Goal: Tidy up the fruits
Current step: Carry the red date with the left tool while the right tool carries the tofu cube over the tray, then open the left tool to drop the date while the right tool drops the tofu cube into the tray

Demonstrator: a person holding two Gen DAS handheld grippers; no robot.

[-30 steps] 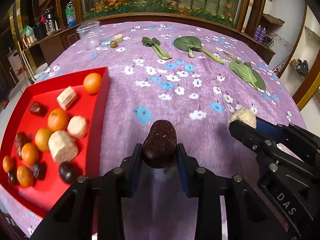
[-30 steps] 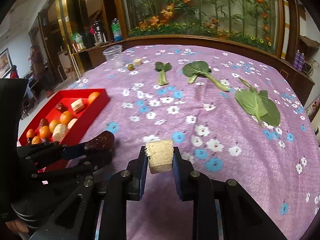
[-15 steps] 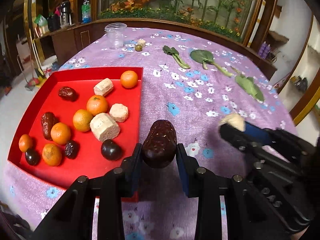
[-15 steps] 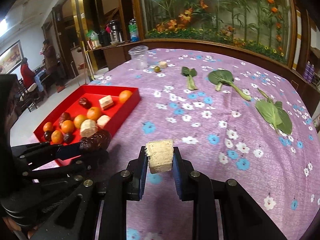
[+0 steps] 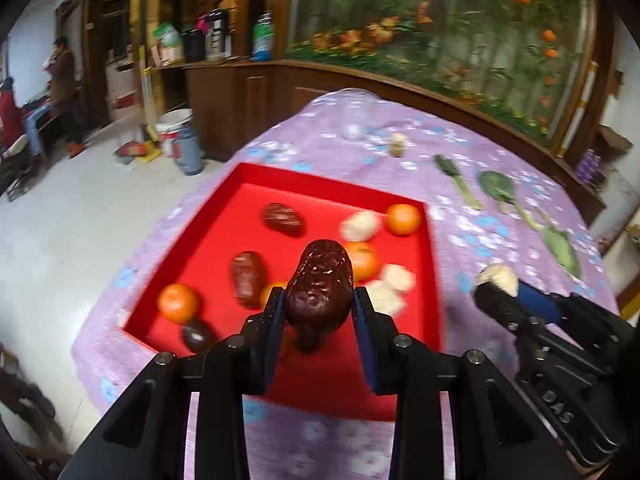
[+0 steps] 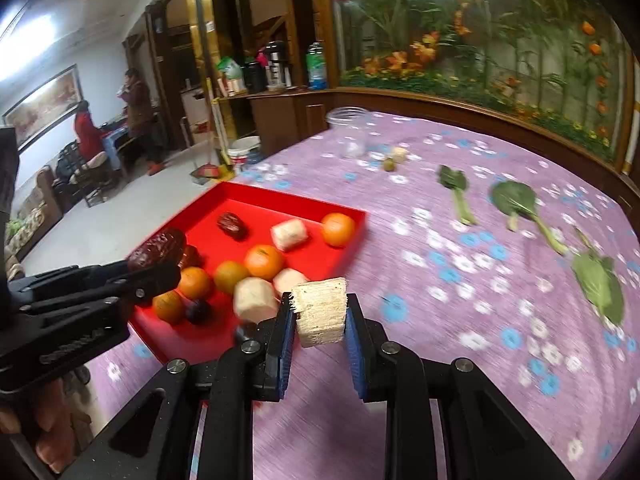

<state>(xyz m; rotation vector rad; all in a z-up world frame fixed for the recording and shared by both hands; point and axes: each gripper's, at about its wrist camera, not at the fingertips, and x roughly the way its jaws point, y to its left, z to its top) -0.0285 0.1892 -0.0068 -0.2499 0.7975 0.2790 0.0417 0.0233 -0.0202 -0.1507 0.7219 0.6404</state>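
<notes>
My left gripper (image 5: 318, 312) is shut on a dark red date (image 5: 320, 284) and holds it above the near part of the red tray (image 5: 332, 184). The tray holds several oranges (image 5: 403, 219), dates (image 5: 283, 219) and pale sugarcane chunks (image 5: 360, 225). My right gripper (image 6: 320, 320) is shut on a pale sugarcane chunk (image 6: 321, 310), just right of the tray's near corner (image 6: 352, 220). The right gripper shows at the right in the left wrist view (image 5: 496, 284); the left gripper shows at the left in the right wrist view (image 6: 156, 256).
The purple flowered tablecloth (image 6: 460, 280) carries green leaves (image 6: 516, 200), a clear plastic cup (image 6: 348, 128) and two small pieces (image 6: 394, 158) at the back. A wooden planter wall (image 6: 480, 100) bounds the far side. The table edge drops to the floor on the left.
Both grippers have swung left towards the tray with their loads. The date now hangs over the tray, and the sugarcane chunk has come up to the tray's near corner.
</notes>
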